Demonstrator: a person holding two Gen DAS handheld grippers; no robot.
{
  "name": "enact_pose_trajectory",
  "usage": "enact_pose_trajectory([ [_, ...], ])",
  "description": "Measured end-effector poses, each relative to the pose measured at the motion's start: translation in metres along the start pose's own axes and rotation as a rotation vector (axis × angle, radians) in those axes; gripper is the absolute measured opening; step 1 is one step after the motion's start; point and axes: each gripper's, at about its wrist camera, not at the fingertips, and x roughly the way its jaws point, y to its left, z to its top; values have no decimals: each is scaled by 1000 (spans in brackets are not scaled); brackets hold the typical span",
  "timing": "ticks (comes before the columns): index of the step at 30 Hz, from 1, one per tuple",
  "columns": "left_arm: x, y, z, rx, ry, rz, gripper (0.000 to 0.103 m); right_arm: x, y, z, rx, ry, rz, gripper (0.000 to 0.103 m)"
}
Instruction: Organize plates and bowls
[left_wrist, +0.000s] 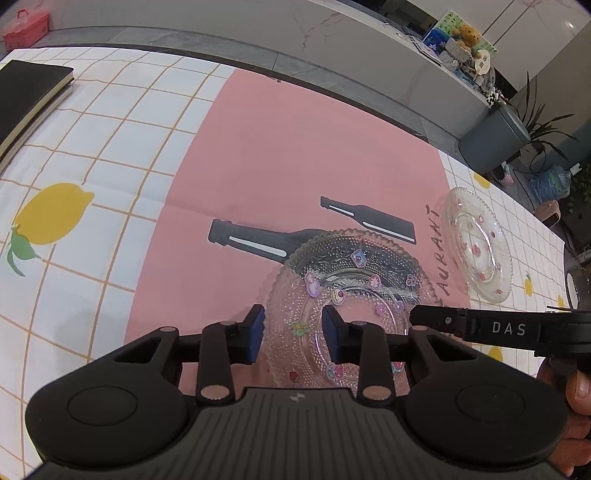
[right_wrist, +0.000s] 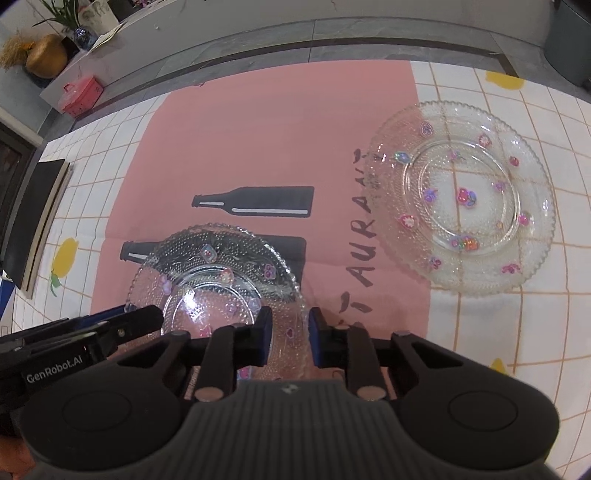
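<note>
The worktop (left_wrist: 110, 122) is covered by a white cloth with an orange grid and yellow lemons, and a pink placemat (left_wrist: 280, 147) printed with two black bottles and dark lettering lies on top of it. Taking that placemat as the landmark: a clear beaded glass plate (left_wrist: 354, 295) with small coloured stickers sits on its near part, over the larger printed bottle. A second glass plate (right_wrist: 461, 195) of the same kind lies at the placemat's right edge, partly on pink and partly on the grid cloth, well apart from the first. A black notebook (left_wrist: 29, 96) lies on the cloth far to the placemat's left. Beyond the worktop's far edge runs grey floor and a pale marble-look ledge.

The left tool (left_wrist: 293, 338) straddles the near plate's left rim, its blue pads either side of the glass with a gap visible, so spread rather than gripping. The right tool (right_wrist: 290, 338) straddles the same plate's right rim, pads close to the glass; whether they press it I cannot tell.

Only the left view shows a pink case (left_wrist: 26, 27) on the ledge, a shelf of toys and a potted plant (left_wrist: 543, 122), plus fingers (left_wrist: 580, 391) behind the right tool. Only the right view shows the second plate whole and a golden vase (right_wrist: 46, 55).
</note>
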Motion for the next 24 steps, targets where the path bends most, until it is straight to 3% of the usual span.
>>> enact_pose_trajectory([
  [7, 0, 0, 0, -5, -1, 2, 37, -1, 4, 0, -7, 1, -14, 20],
  [13, 0, 0, 0, 5, -3, 30, 28, -2, 6, -1, -3, 0, -20, 19],
  [15, 0, -1, -1, 13, -5, 40, 19, -3, 6, -1, -2, -2, -22, 19],
  [24, -4, 0, -1, 5, -6, 14, 15, -12, -8, -2, 42, -15, 3, 13],
])
